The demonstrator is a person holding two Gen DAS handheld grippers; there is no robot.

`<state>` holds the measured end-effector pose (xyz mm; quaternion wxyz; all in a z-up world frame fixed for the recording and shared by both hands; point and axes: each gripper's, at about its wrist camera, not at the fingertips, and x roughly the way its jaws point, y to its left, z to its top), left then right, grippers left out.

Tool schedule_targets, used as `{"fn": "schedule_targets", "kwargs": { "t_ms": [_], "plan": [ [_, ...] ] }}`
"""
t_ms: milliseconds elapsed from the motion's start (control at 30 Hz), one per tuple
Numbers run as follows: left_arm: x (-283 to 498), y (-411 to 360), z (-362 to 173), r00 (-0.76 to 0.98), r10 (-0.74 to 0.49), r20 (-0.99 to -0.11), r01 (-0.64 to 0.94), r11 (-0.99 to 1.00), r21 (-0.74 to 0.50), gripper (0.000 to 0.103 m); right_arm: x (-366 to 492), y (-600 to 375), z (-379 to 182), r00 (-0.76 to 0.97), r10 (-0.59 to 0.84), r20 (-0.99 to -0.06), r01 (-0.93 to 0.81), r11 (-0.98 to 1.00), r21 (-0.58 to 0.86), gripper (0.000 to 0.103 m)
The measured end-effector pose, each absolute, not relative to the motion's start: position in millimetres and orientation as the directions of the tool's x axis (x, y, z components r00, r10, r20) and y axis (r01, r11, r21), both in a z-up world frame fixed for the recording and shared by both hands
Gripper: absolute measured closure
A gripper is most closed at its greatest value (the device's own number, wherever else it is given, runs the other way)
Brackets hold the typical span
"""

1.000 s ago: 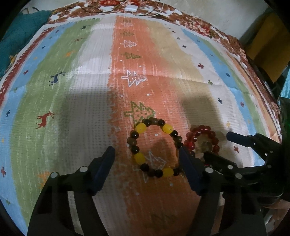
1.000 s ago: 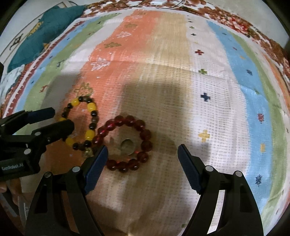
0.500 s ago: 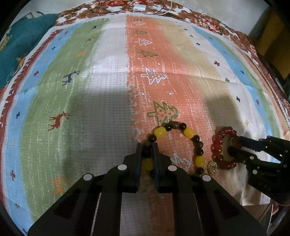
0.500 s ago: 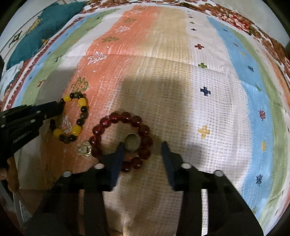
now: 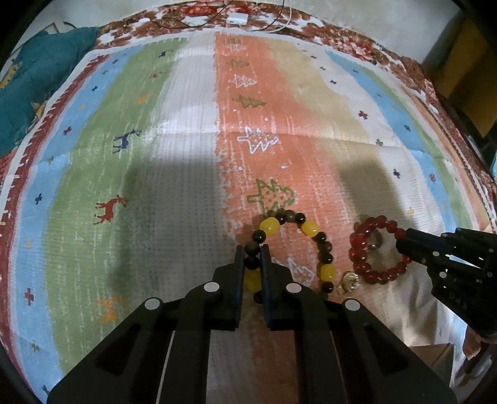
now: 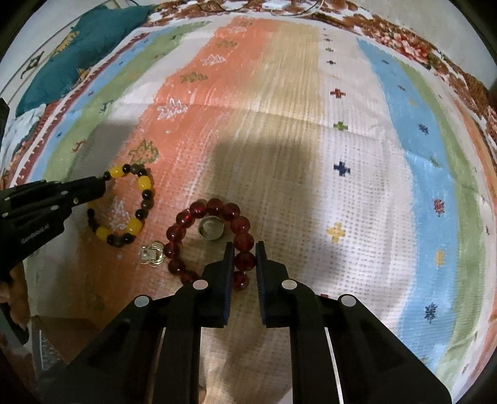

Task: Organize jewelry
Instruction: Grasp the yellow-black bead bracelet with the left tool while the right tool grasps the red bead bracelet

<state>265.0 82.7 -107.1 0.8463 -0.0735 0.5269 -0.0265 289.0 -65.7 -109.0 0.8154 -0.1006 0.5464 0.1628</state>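
Note:
A yellow and dark bead bracelet [image 5: 313, 231] lies on the striped cloth; my left gripper [image 5: 251, 259] is shut on its left side. The bracelet also shows in the right wrist view [image 6: 139, 199]. A red bead bracelet [image 6: 217, 206] lies to its right, and my right gripper [image 6: 243, 259] is shut on its near right beads. It also shows in the left wrist view [image 5: 363, 245]. A silver ring [image 6: 211, 228] sits inside the red bracelet. A small gold pendant [image 6: 152, 253] lies between the two bracelets.
The striped patterned cloth [image 5: 186, 124] covers the whole surface. A teal cloth [image 5: 34, 80] lies at the far left edge. A white charger with cable [image 5: 237, 17] lies at the far edge. A dark cabinet [image 5: 466, 71] stands to the right.
Both grippers went from wide open to shut: the left one closed on the yellow and dark bracelet, the right one on the red bracelet. Both moved forward and down.

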Motion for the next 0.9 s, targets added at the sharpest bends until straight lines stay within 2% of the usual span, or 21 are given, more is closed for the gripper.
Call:
{"fn": "schedule_targets", "kwargs": {
  "t_ms": [900],
  "plan": [
    [232, 76, -51, 0.531, -0.187, -0.826, -0.005, 0.974, -0.224, 0.094, 260, -73, -54, 0.439, 0.214, -0.873, -0.402, 0.915, 0.022, 0.089]
  ]
}}
